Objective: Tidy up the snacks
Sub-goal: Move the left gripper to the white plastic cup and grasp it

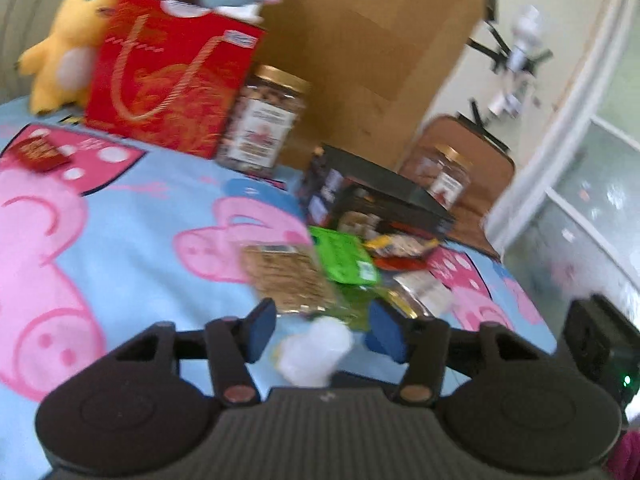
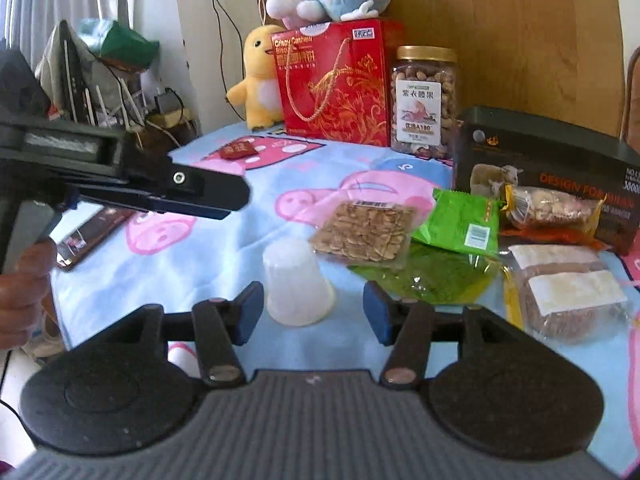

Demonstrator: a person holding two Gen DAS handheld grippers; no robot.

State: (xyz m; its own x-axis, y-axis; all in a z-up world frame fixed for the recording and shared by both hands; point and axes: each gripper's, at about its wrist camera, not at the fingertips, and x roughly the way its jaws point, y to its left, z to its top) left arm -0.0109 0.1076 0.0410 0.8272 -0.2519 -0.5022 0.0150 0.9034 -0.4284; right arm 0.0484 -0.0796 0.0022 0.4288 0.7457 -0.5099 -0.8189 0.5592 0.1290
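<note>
An upturned white plastic cup point(image 2: 298, 282) stands on the blue pig-print cloth point(image 2: 200, 280). My right gripper point(image 2: 314, 312) is open, the cup just ahead of its blue pads and near the left one. In the blurred left wrist view my left gripper point(image 1: 323, 332) is open too, and the cup point(image 1: 316, 350) shows in the gap without the pads pressing it. Beyond lie a clear packet of seeds point(image 2: 366, 234), a green packet point(image 2: 460, 220), a green-tinted bag point(image 2: 432, 276), a nut packet point(image 2: 552, 208) and a brown labelled packet point(image 2: 568, 292).
At the back stand a red gift box point(image 2: 336, 84), a nut jar point(image 2: 424, 100), a black box point(image 2: 552, 160) and a yellow plush duck point(image 2: 258, 76). A small red packet point(image 2: 238, 150) lies mid-cloth. The left gripper point(image 2: 160, 192) reaches in from the left, a hand point(image 2: 24, 280) on it.
</note>
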